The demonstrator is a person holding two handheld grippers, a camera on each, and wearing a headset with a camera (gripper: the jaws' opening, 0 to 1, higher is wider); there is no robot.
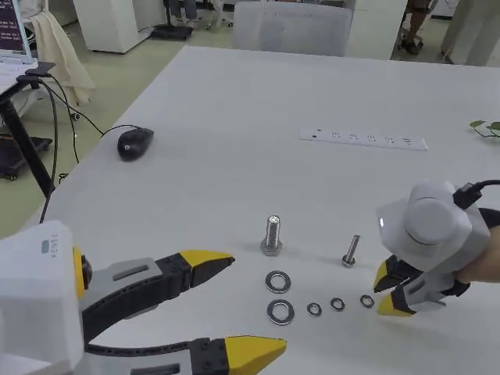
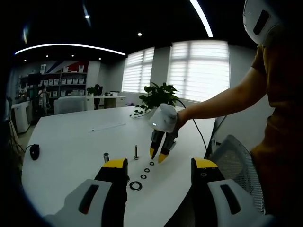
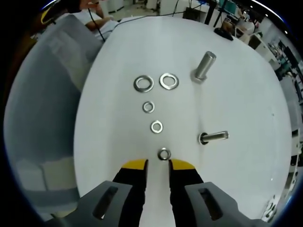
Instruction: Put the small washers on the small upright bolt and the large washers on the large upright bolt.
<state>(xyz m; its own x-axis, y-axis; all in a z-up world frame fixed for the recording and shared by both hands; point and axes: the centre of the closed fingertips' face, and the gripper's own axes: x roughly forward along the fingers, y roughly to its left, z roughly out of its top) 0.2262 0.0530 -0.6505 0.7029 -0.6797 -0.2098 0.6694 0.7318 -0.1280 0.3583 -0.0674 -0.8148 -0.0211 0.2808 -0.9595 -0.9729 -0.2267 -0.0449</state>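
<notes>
Left gripper [image 1: 251,301] fingers stood wide open; right gripper [image 1: 387,294] fingers slightly parted beside a washer [image 1: 366,301]. Mouse [image 1: 134,143] and power strip [image 1: 363,139] lay well beyond the large bolt [image 1: 271,234].

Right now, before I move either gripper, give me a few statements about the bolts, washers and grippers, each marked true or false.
1. The large bolt and the small bolt both stand upright with no washer on them. True.
2. Five washers lie on the table: two large washers and three small washers. True.
3. The right gripper already holds a small washer. False: its jaws are slightly apart and empty, and the nearest small washer lies on the table just ahead of the tips.
4. The left gripper is shut. False: it is wide open and holds nothing.
5. The two large washers are stacked. False: they lie flat, side by side.
</notes>
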